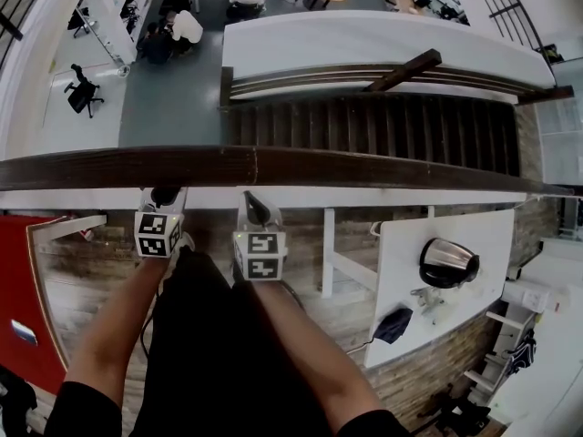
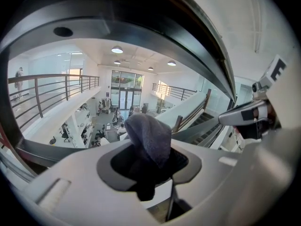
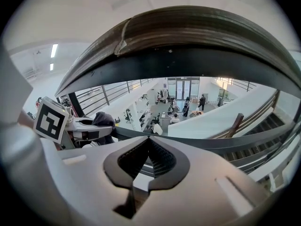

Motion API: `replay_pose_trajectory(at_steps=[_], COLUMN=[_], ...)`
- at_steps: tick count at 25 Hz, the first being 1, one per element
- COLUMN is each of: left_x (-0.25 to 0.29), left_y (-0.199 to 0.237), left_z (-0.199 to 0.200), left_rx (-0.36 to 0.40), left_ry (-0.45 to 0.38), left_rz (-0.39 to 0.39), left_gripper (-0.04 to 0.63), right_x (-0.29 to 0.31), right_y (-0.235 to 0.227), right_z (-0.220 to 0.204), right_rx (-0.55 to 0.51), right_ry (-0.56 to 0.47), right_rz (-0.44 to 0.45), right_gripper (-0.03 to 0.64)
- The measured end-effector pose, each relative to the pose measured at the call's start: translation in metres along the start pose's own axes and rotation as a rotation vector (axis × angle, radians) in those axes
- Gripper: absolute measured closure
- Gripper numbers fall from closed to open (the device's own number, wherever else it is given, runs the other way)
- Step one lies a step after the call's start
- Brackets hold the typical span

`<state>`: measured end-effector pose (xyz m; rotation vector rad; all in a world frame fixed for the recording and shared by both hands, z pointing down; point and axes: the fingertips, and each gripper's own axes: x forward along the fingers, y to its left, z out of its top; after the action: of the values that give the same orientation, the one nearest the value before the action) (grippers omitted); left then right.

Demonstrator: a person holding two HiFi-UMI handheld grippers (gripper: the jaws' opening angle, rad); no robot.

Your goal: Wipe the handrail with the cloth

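The person's two bare forearms (image 1: 301,340) reach forward side by side, with the left tongs (image 1: 165,198) and right tongs (image 1: 257,209) close under the dark curved wooden handrail (image 1: 364,168). The left tongs are clenched on a crumpled grey cloth (image 2: 146,134). The right tongs are pressed together, empty.

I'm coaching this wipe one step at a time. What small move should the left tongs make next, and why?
Probably lift the left tongs slightly until the cloth presses against the handrail. They are shut on the grey cloth, and its bunched end sticks out past their tips. The left gripper view shows the rail arching above it, apparently with a gap between them.
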<state>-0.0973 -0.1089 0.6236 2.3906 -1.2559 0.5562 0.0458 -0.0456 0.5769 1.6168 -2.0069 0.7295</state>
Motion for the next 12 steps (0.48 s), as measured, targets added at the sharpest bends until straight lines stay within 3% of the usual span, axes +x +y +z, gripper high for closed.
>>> replay_pose_trajectory(at_steps=[12], left_x=[0.013], left_y=[-0.025], left_z=[0.005], left_rx=[-0.003], left_ry=[-0.006], left_rz=[0.023], left_gripper=[0.465], right_x=[-0.003], right_y=[-0.039], right_z=[-0.003], right_rx=[0.003], right_ry=[-0.007], right_rz=[0.000], right_gripper=[0.615])
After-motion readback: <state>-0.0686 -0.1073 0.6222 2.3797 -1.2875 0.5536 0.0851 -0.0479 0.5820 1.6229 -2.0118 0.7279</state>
